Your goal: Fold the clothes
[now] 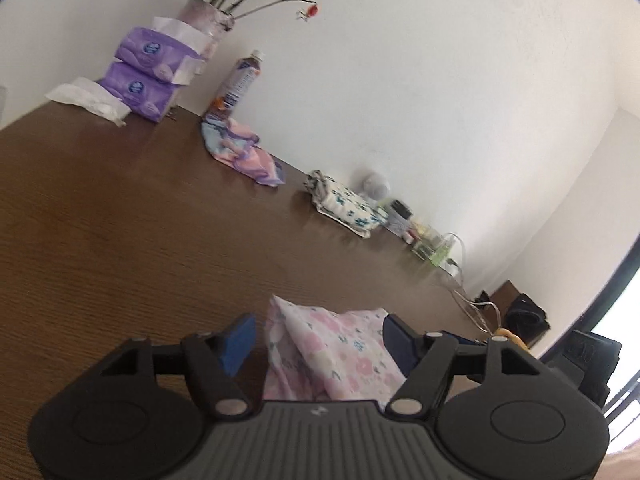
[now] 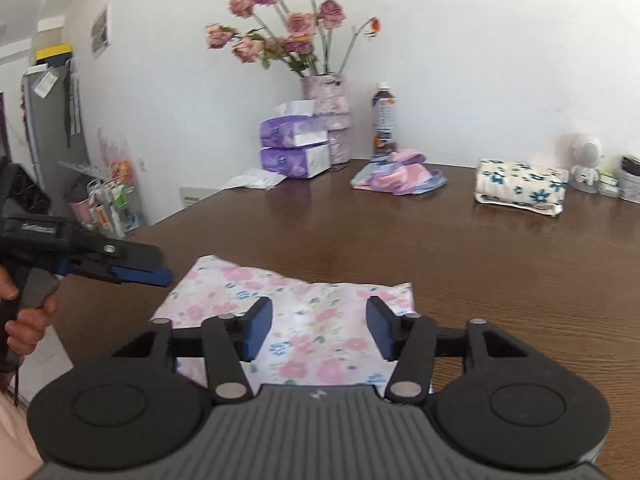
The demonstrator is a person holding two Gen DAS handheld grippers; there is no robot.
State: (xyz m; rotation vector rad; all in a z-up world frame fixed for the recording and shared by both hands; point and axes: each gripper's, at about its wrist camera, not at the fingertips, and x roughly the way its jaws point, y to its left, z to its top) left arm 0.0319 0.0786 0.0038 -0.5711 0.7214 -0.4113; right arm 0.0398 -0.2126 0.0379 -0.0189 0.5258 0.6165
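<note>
Just ahead of the right hand-held gripper point(image 2: 320, 330), on the near part of the brown counter point(image 2: 500, 280), lies the floral cloth point(image 2: 304, 320), already doubled into a rough rectangle whose long axis runs left to right across the view. Both sets of jaws stand apart with nothing pinched: the cloth shows between the right pads but lies flat beneath them, and the left hand-held gripper point(image 1: 318, 338) hangs over the cloth's left end, where the fabric rises in a soft ridge. Each hand sits over its own end, so neither is clearly nearer. Thin, limp printed cotton, it should crease easily and slide on the smooth wood grain. Beyond the cloth, by the wall, sit a vase of roses point(image 2: 326, 116) and a bottle point(image 2: 384, 118).
</note>
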